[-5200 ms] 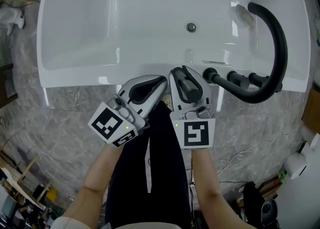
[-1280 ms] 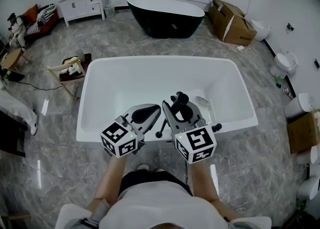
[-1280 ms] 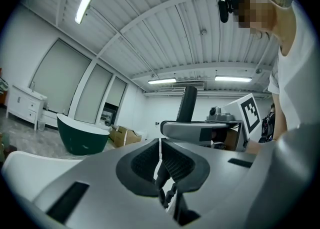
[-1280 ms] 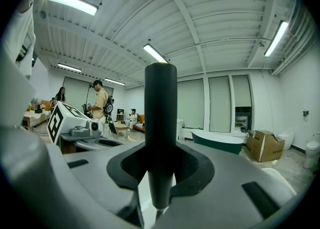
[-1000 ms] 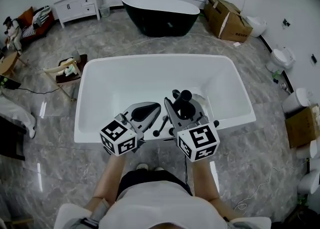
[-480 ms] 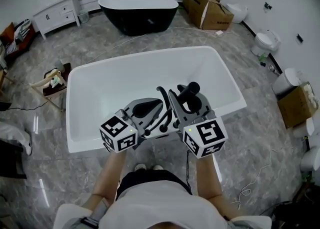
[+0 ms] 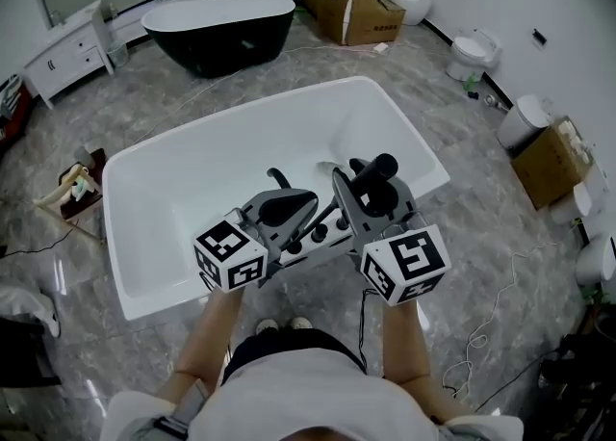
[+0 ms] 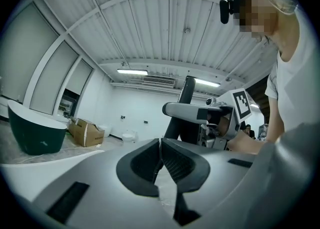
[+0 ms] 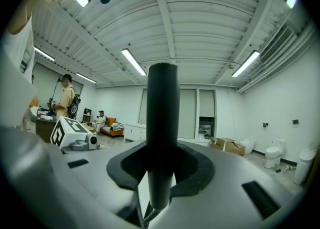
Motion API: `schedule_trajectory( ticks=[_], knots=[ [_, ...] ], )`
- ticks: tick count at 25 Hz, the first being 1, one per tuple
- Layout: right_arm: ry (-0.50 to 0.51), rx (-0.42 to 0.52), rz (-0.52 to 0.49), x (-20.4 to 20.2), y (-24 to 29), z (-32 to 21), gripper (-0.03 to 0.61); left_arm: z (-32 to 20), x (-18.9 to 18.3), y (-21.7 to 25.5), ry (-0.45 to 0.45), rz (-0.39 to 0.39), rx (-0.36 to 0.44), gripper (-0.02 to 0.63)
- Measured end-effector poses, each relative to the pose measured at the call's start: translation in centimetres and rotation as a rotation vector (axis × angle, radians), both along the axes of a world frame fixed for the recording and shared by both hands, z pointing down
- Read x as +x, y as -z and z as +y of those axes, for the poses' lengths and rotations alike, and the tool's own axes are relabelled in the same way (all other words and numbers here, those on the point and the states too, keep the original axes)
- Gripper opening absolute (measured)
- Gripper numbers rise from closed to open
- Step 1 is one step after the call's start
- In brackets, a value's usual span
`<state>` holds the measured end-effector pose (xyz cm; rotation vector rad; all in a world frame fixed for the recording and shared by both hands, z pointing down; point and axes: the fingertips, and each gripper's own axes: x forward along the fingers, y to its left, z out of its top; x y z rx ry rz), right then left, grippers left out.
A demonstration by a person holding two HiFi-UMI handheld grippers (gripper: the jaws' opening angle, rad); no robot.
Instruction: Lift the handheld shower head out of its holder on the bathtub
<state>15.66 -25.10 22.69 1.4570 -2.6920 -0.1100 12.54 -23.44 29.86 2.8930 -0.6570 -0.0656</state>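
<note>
Right gripper view shows the right hand-held gripper [image 9: 161, 170] clamped on the black handle of the shower head [image 9: 163, 123], which stands upright between its pads. In the head view the shower head is held clear above the near rim of the white bathtub [image 7: 241, 121], over the black tap knobs [image 7: 319, 234] on that rim. It appears to be out of its holder, which I cannot pick out. The left hand-held gripper [image 7: 284, 208] hangs beside it above the same rim, jaws together on nothing. Risks, as judged: the smooth round handle could slide or swivel in the pads and drop onto the bathtub. Any hose below, not discernible here, could pull taut and drag it loose.
</note>
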Motion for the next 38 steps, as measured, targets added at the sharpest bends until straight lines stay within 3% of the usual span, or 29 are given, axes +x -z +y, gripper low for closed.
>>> schedule_trajectory(
  ticks=[13,25,38],
  knots=[
    [-0.166,0.008,-0.061,7.1,1.6,2.4,0.114,1.4,5.8,0.7,-0.165,0.018,0.007,0.020],
    [-0.321,0.000,-0.177,13.9,2.4,6.8,0.114,4.7,11.9,0.6,-0.347,0.031,-0.001,0.020],
    [-0.515,0.026,-0.223,21.3,3.0,11.9,0.115,7.9,17.6,1.2,-0.504,0.044,0.011,0.020]
  ],
)
